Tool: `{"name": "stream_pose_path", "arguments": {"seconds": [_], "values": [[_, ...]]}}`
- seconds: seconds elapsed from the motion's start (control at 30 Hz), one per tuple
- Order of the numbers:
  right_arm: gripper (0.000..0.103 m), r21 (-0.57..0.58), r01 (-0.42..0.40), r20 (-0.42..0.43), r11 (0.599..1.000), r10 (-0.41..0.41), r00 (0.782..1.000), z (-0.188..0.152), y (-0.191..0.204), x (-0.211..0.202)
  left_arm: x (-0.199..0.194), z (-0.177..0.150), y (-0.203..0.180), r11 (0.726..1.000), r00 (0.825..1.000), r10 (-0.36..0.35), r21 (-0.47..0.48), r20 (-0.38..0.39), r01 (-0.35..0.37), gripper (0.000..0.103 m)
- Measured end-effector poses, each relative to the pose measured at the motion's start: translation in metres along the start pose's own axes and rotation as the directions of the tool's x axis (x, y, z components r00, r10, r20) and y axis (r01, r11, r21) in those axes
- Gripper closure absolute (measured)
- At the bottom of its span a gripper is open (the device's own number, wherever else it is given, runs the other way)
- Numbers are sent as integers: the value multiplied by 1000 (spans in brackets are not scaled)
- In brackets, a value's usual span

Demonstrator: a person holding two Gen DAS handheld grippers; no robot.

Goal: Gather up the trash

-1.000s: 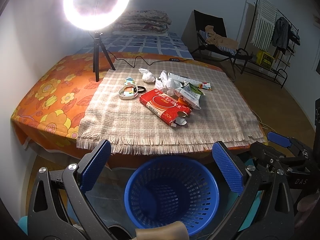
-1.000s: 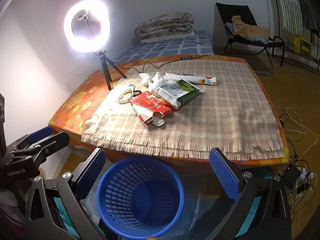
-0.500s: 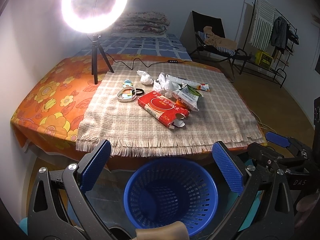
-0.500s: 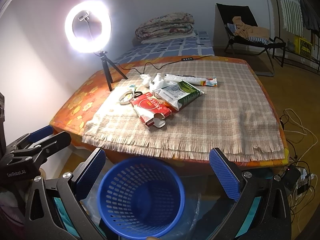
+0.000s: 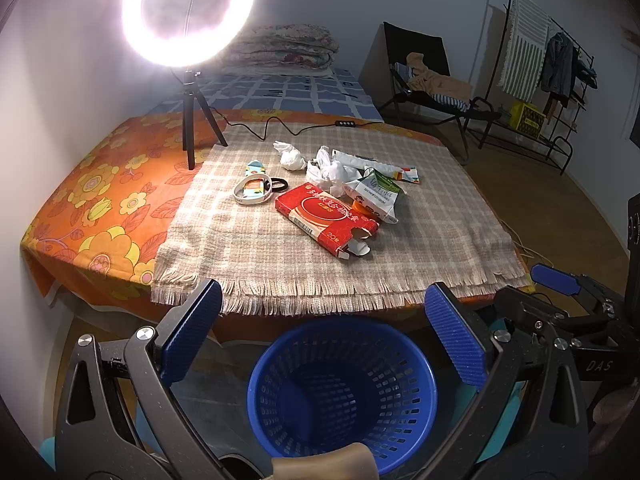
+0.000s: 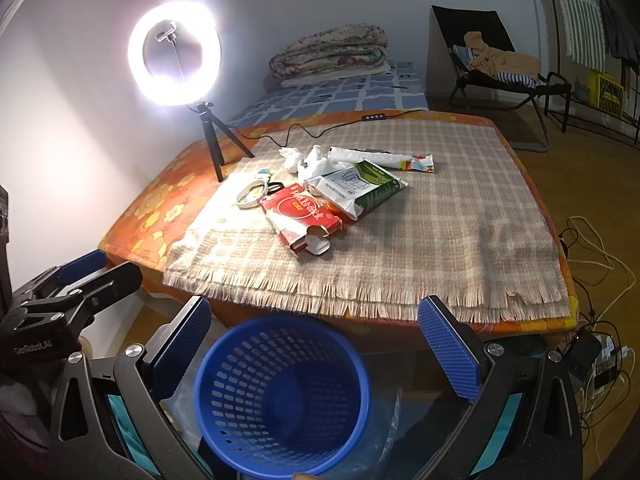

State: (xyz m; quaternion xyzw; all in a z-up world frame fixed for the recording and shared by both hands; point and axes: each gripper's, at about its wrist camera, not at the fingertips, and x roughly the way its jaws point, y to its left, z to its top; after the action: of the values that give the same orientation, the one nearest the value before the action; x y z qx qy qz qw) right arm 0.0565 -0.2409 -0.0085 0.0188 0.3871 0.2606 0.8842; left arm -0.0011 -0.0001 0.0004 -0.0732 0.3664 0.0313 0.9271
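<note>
Left gripper [image 5: 322, 336]: level, aimed forward over blue mesh wastebasket [image 5: 340, 388], jaws spread wide, holding nothing. Right gripper [image 6: 316, 346]: alongside, same attitude, jaws wide apart, nothing held. Wastebasket on floor at near edge of table. Trash clustered mid plaid cloth [image 5: 248, 240]: red carton [image 5: 324, 216], green-white pouch [image 6: 356, 188], crumpled white wrappers [image 5: 330, 168]. Tape roll [image 5: 252, 192] just left of carton.

A basket [image 5: 342, 390] is placed on the floor directly below and between the fingers, before the table [image 5: 92, 184]. Ahead on a cloth [image 5: 256, 248], a box [image 5: 326, 218] is laid before a pouch [image 5: 376, 196] and wrappers [image 5: 328, 168]. A lamp [image 5: 188, 16] is stood far left.
</note>
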Motion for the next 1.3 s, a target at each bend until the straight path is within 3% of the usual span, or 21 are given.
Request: {"name": "stream_pose_path", "arguments": {"seconds": [0.43,0.5,0.8,0.87,1.13,1.3], "values": [[0,8,4,-12,1000,-4,1000,0,-1,7,0,0,0,1000,1000,0,0,-3,0,0],[0,12,8,-17,1000,-8,1000,2,-2,9,-7,19,-8,1000,1000,-2,2,-6,2,0],[0,34,26,-14,999,-25,1000,17,-5,16,7,31,-15,1000,1000,-5,-7,-14,5,0],[0,53,26,-10,998,-25,1000,21,-8,18,30,33,-1,1000,1000,-8,-6,-20,8,0],[0,125,45,-21,991,-43,999,38,-25,38,54,40,29,1000,999,1,-18,-41,-1,0],[0,131,51,-70,990,-42,997,55,-31,68,75,55,50,1000,999,6,-20,-51,-7,0]]}}
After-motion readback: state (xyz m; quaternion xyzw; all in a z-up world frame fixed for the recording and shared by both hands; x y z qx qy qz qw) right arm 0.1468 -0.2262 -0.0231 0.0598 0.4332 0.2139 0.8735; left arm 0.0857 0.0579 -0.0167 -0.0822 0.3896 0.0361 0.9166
